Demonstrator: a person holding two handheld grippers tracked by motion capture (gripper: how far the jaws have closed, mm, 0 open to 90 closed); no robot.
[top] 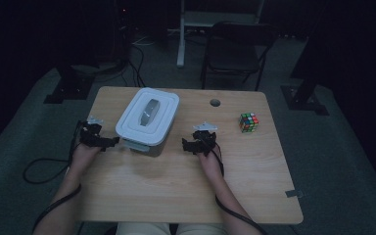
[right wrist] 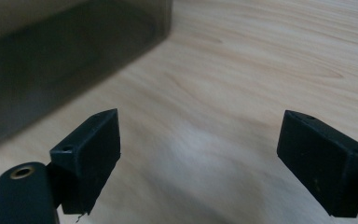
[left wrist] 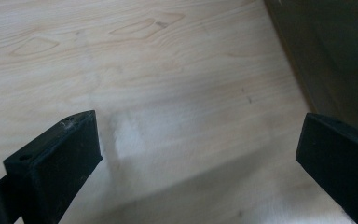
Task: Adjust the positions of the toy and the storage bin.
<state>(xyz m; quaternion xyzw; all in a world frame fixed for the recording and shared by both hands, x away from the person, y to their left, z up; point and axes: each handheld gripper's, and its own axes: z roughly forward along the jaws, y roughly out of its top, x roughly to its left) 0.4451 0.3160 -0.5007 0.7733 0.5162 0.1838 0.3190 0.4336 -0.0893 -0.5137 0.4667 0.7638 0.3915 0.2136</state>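
In the high view, the lidded container stands on the table between the left gripper and the right gripper, an arrangement that suits a two-sided grasp of its base. In the left gripper view, the jaws stand apart over bare wood, the container's dark wall at the right edge. In the right gripper view, the jaws stand apart and empty, the container's wall to the upper left; the puzzle cube lies well apart.
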